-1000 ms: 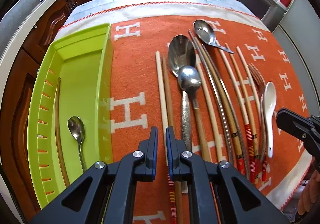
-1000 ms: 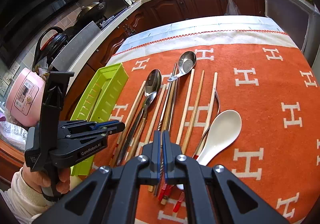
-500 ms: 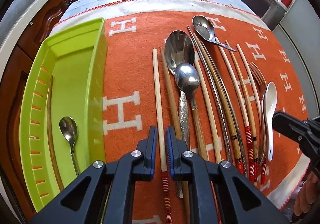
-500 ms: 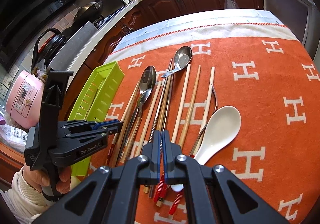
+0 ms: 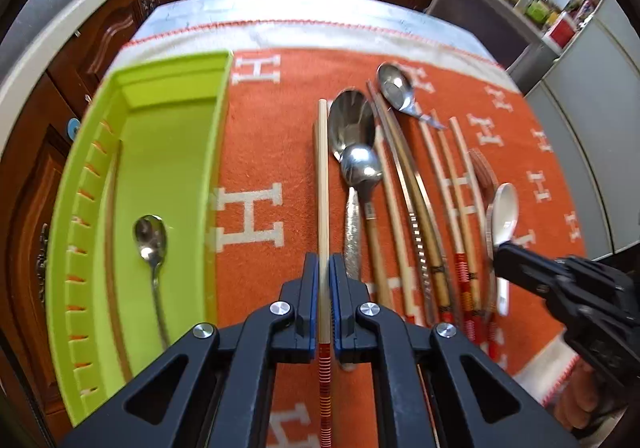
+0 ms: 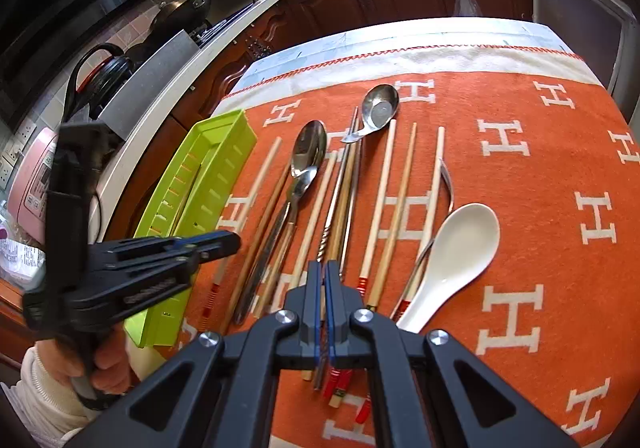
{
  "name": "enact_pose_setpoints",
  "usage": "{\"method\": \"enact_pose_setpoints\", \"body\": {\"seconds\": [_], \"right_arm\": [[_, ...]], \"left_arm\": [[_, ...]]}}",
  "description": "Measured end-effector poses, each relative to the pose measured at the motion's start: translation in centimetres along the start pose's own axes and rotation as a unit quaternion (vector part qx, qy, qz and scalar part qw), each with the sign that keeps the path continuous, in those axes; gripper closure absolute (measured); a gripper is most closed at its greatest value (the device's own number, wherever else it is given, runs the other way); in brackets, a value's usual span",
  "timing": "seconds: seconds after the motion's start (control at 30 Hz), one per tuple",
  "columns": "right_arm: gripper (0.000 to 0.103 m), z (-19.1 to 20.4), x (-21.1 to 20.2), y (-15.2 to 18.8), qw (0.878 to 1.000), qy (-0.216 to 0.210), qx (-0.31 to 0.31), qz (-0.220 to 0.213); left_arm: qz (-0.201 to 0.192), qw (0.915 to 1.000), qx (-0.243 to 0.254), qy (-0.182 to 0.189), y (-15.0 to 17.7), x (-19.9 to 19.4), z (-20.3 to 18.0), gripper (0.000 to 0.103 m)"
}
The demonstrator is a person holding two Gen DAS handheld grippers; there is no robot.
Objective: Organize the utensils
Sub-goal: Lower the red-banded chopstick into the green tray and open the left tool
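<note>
Utensils are our business, and we have one in hand: our left gripper (image 5: 324,268) is clamped on a pale chopstick (image 5: 323,183) with a red-banded end, the stick running straight out between the pads, just right of the green tray (image 5: 218,151). It looks lifted clear of the orange cloth (image 5: 272,111), though we cannot be sure its far tip is off.

We judge the job barely begun. Inside the tray lie only a small steel spoon (image 5: 150,240) and what seems a dark wooden stick along its slotted wall. To the tray's right, on the cloth, nearly everything waits: a large spoon (image 5: 352,119), a smaller spoon (image 5: 360,167) overlapping it, several more chopsticks, a short ladle-like spoon (image 6: 380,105), a fork and the white ceramic spoon (image 6: 460,244) farthest from the tray.

Our left gripper points steeply down, near the tray's inner wall. Our right gripper (image 6: 323,288) has its jaws pressed together on nothing we can make out, angled down over the handle ends, well right of the tray.
</note>
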State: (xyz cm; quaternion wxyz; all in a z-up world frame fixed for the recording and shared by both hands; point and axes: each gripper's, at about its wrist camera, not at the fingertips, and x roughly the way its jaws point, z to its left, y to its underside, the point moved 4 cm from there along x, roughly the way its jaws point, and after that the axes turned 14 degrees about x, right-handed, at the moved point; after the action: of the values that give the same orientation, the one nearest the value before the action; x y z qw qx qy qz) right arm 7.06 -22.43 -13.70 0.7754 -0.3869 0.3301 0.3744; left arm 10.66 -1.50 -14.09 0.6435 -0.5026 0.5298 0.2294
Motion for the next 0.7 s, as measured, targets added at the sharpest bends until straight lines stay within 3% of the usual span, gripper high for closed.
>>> {"method": "enact_pose_setpoints", "body": {"seconds": [0.2,0.37,0.53,0.7], "right_arm": [[0.101,1.7,0.4,0.7,1.0,0.001,-0.015,0.008],[0.101,3.5,1.5,1.1,0.999,-0.004,-0.024,0.026],[0.1,4.9,3.5,0.7,0.998,-0.017,-0.007,0.054],[0.096,5.9,5.4,0.0,0.997,-0.015,0.004,0.07]], "left_arm": [[-0.054,0.9985,0.006,-0.01,-0.1,-6.3,0.7,0.1],[-0.096,0.9931,0.008,-0.067,0.1,-10.8,3.2,0.1],[-0.078,0.9916,-0.026,-0.1,1.0,-10.1,7.5,0.1],[-0.054,0.9928,-0.037,-0.099,2.2,-7.4,10.0,0.1]]}}
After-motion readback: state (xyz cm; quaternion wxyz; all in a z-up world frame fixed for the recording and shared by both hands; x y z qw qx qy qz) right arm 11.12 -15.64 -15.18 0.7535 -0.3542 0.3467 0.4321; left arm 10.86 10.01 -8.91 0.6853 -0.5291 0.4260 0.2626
